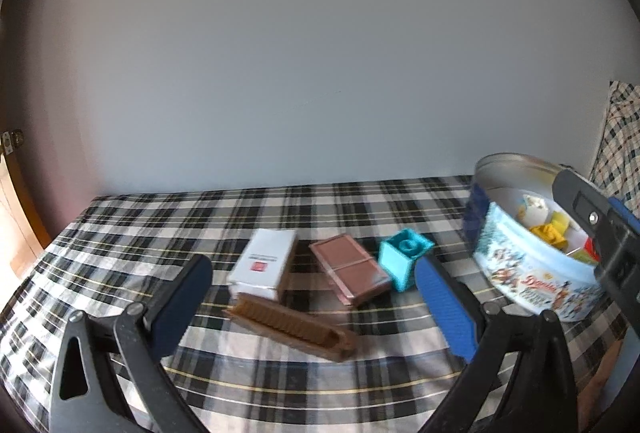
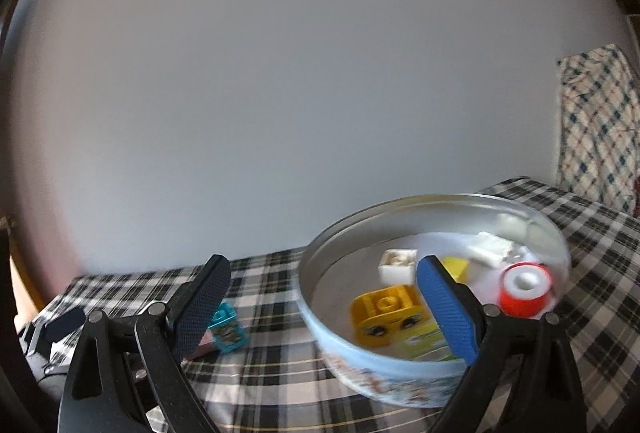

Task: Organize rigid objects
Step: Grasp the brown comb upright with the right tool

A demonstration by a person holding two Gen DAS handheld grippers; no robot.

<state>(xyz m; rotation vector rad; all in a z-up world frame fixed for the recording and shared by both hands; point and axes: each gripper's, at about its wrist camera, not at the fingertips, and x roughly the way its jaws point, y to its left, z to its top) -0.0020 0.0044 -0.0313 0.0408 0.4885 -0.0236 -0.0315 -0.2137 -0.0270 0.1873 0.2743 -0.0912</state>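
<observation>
On the plaid-covered bed (image 1: 280, 201), left to right, lie a white box (image 1: 262, 263), a brown comb-like bar (image 1: 292, 327), a flat brown case (image 1: 350, 269) and a teal block (image 1: 404, 257); all look light, stiff and slightly slick, best pinched across their narrow sides. The left gripper (image 1: 312, 297) hovers low over them, tilted down, jaws wide apart and empty. At the right, the right gripper (image 2: 324, 303), likewise spread and empty, straddles the near rim of the tin (image 2: 400, 381) holding yellow, white and red blocks.

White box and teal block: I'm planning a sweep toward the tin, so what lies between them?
In the left wrist view, a flat brown box lies between the white box and the teal block.
</observation>
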